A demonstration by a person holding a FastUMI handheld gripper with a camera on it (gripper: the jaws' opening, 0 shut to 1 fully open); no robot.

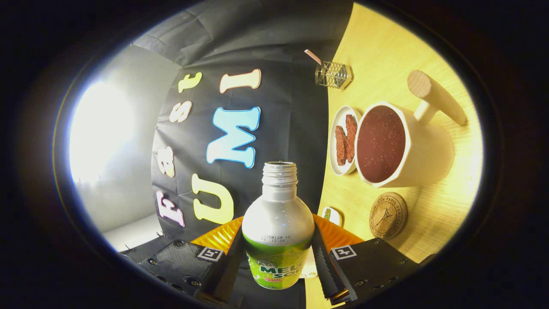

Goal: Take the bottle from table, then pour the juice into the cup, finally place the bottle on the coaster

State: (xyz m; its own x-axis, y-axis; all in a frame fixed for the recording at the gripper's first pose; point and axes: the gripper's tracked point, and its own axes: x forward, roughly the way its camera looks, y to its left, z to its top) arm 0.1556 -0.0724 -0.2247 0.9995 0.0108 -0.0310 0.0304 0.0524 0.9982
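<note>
My gripper (278,251) is shut on a silver bottle (278,219) with a green label, one finger pressing each side of its body. The bottle's mouth is uncapped and I see no stream leaving it. The whole view is rolled, so the bottle lies roughly level with the wooden table (386,47). Beyond the fingers and to the right stands a white cup (429,150) with a wooden handle, holding dark reddish liquid (379,143). A round cork coaster (388,215) lies on the table just this side of the cup, with nothing on it.
A small white plate (342,141) with two reddish strips sits against the cup. Farther along the table is a wire-mesh glass holder (332,75) with a straw. A tiny white dish (331,214) with something green sits near the coaster. A bright lamp glares beyond the bottle's other side.
</note>
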